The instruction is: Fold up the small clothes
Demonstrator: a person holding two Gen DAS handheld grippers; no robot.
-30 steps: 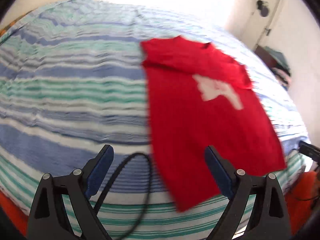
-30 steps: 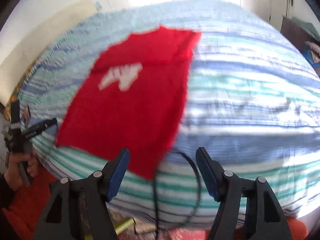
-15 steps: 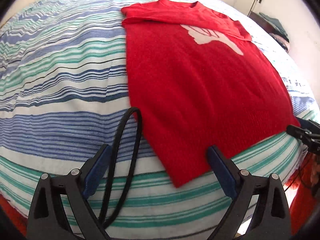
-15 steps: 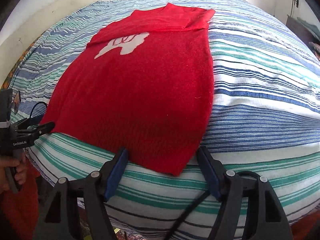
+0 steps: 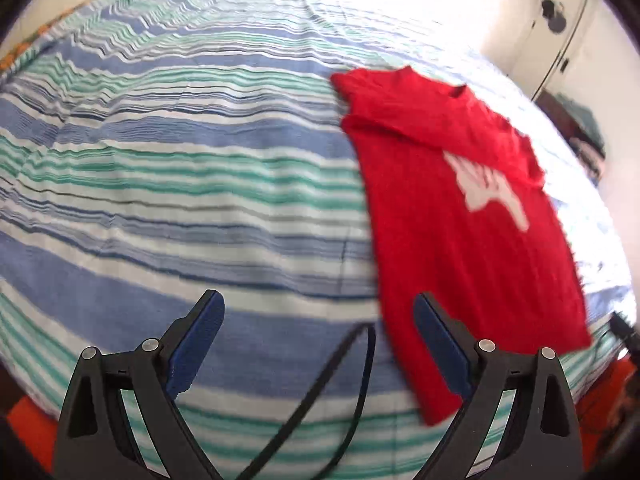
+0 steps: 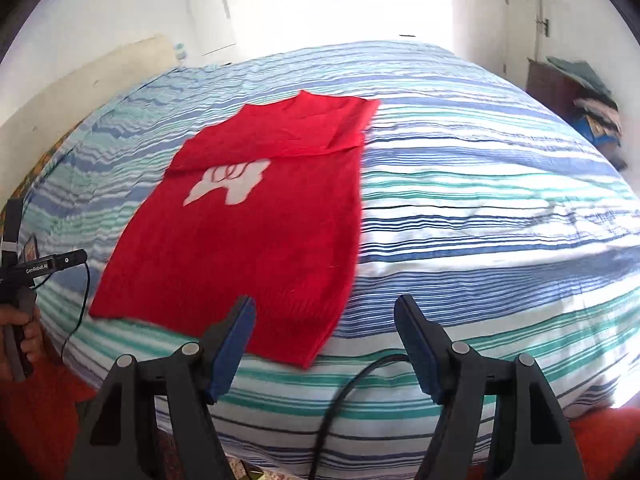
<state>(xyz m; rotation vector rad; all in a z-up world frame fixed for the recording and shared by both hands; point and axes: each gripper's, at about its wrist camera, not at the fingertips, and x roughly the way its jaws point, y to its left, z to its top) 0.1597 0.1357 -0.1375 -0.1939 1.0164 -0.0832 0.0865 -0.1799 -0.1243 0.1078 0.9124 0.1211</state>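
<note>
Top: we see red sweater (image 6: 256, 236) flat on striped bedspread (image 6: 480, 208), center-left of frame.
L gripper (image 5: 316, 316): fingers apart, empty.
R gripper (image 6: 324, 320): fingers apart, empty.

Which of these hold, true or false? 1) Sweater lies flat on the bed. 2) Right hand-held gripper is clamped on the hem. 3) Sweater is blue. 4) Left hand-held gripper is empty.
1) True: the red sweater lies spread on the striped bedspread.
2) False: the right hand-held gripper is open, nothing between its pads.
3) False: it is red, with a white motif.
4) True: the left hand-held gripper is open and holds nothing.
</note>
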